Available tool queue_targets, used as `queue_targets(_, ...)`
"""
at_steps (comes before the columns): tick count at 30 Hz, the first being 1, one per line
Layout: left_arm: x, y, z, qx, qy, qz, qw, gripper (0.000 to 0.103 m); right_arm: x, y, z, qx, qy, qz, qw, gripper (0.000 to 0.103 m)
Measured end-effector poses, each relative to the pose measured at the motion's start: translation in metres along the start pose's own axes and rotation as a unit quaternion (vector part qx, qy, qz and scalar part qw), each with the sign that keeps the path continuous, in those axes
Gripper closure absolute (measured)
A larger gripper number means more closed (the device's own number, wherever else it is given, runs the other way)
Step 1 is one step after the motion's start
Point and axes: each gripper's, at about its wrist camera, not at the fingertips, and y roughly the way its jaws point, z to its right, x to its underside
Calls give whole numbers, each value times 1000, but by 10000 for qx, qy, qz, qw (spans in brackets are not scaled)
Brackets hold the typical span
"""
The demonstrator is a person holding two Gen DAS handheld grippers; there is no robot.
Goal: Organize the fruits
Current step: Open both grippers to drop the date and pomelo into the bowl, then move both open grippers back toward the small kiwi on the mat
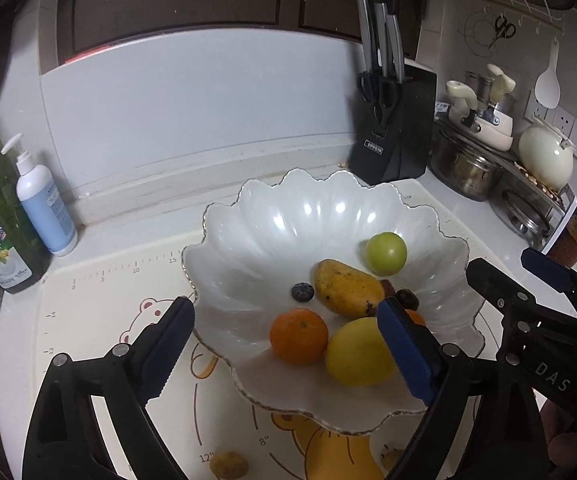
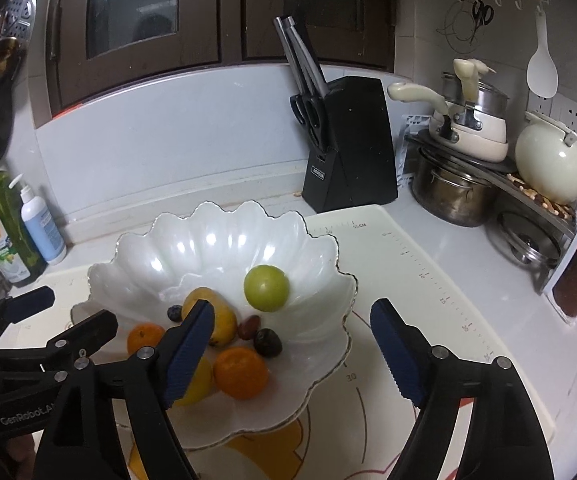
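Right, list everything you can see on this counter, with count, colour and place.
bowl: one, white, scalloped, on the mat
oranges: two, in the bowl, near side
lemon: one, yellow, near side
mango: one, yellow, centre
green fruit: one, far right of the bowl
blueberry: one, dark, left of mango
dark red fruits: two, beside mango
mat: one, cream, under the bowl
knife block: one, black, behind
bottles: two, green and white, left
left gripper: open, over the bowl
right gripper: open, over the bowl
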Motion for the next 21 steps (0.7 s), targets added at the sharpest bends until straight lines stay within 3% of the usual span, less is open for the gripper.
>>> queue_targets(3,0,-9,-1,-104,-13,90,9999,1,1,-8,0,21,27,63,10000,17)
queue_targets(21,10,-65,-12,-220,-30,346,9992,0,7,-59,-16,29,36,277,9996,16)
